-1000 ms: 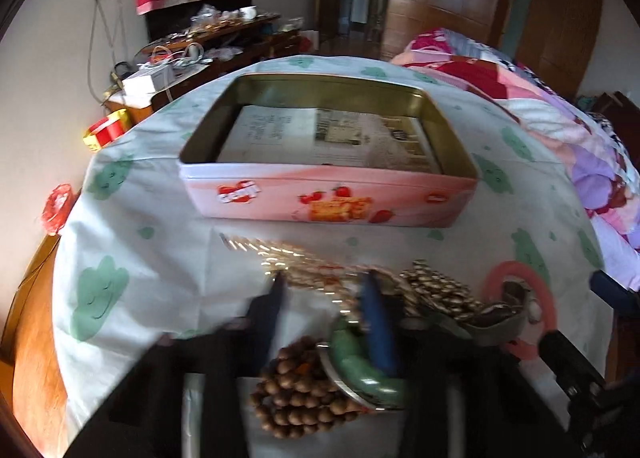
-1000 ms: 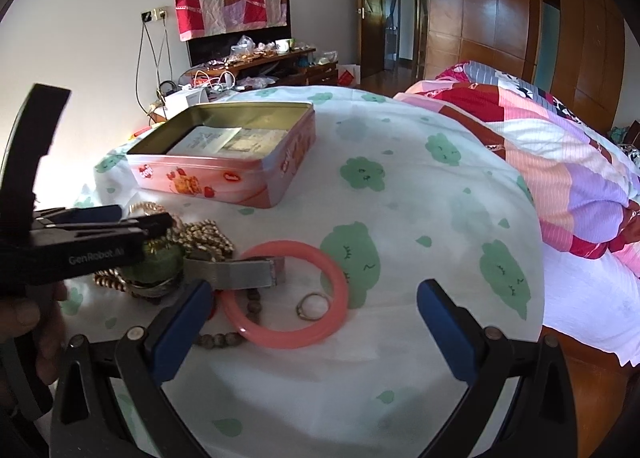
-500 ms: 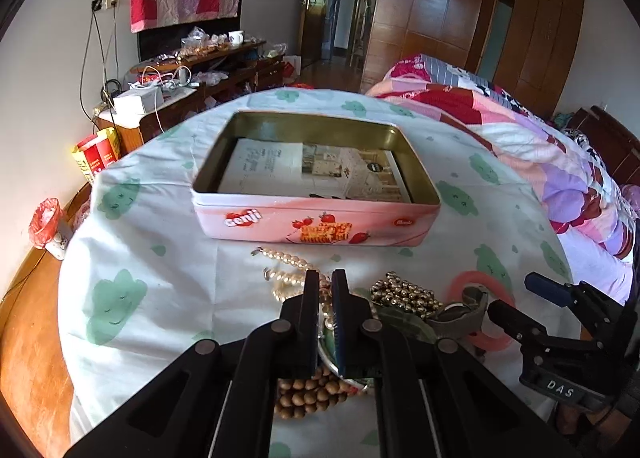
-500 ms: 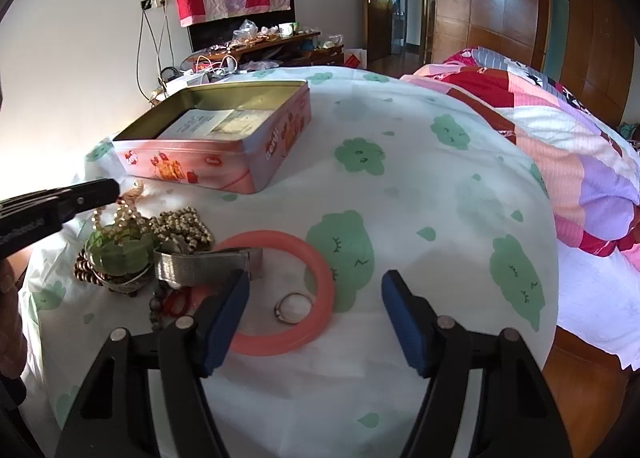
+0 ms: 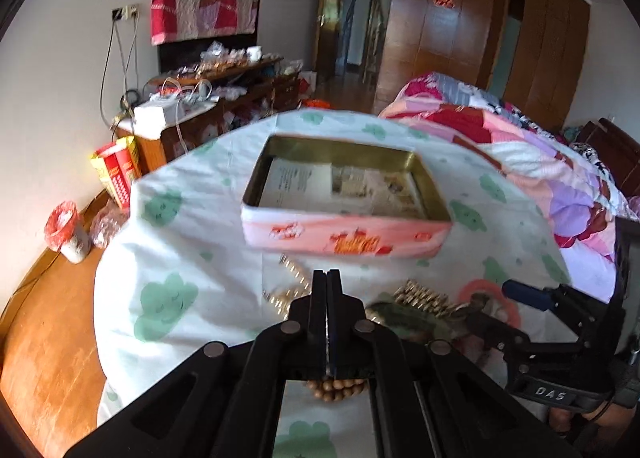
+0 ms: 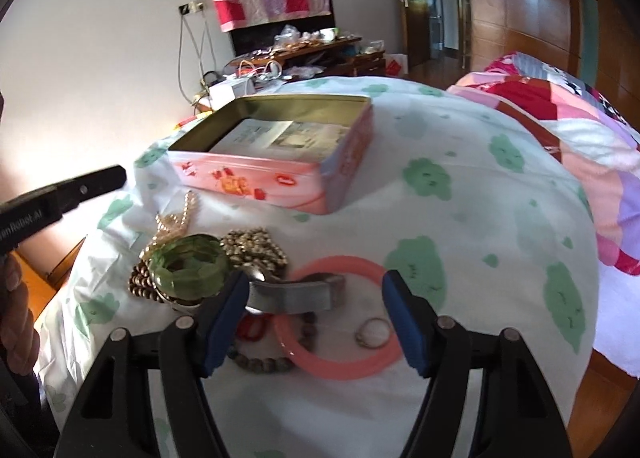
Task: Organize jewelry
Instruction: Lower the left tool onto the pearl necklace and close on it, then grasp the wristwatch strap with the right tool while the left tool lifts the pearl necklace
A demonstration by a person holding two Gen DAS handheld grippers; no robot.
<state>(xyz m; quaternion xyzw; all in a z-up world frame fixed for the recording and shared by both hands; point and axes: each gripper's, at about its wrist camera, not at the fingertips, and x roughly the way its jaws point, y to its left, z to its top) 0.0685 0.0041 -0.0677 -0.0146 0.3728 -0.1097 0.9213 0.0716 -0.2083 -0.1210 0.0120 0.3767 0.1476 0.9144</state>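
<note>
A pink open tin [image 5: 344, 234] [image 6: 280, 185] lined with paper stands on the cloth-covered table. Jewelry lies in front of it: a green bangle [image 6: 188, 270], a pearl strand [image 6: 176, 225], gold beads [image 6: 256, 248], wooden beads [image 5: 338, 388], a silver watch band [image 6: 296, 296], a pink bangle [image 6: 340, 318] and a ring [image 6: 374, 334]. My left gripper [image 5: 327, 278] is shut and empty, raised above the pile; it also shows at the left of the right wrist view [image 6: 80, 189]. My right gripper [image 6: 314, 298] is open over the watch band and pink bangle.
The white tablecloth with green cloud prints [image 6: 460, 197] drops off at the table's edges. A bed with a patchwork quilt [image 5: 540, 161] stands to the right. A cluttered cabinet [image 5: 208, 97] and a wooden floor [image 5: 40, 338] lie to the left.
My left gripper closed empty and lifted up and back from the green bangle, which stays on the table. My right gripper moved forward and lower over the watch band, its jaws narrowing.
</note>
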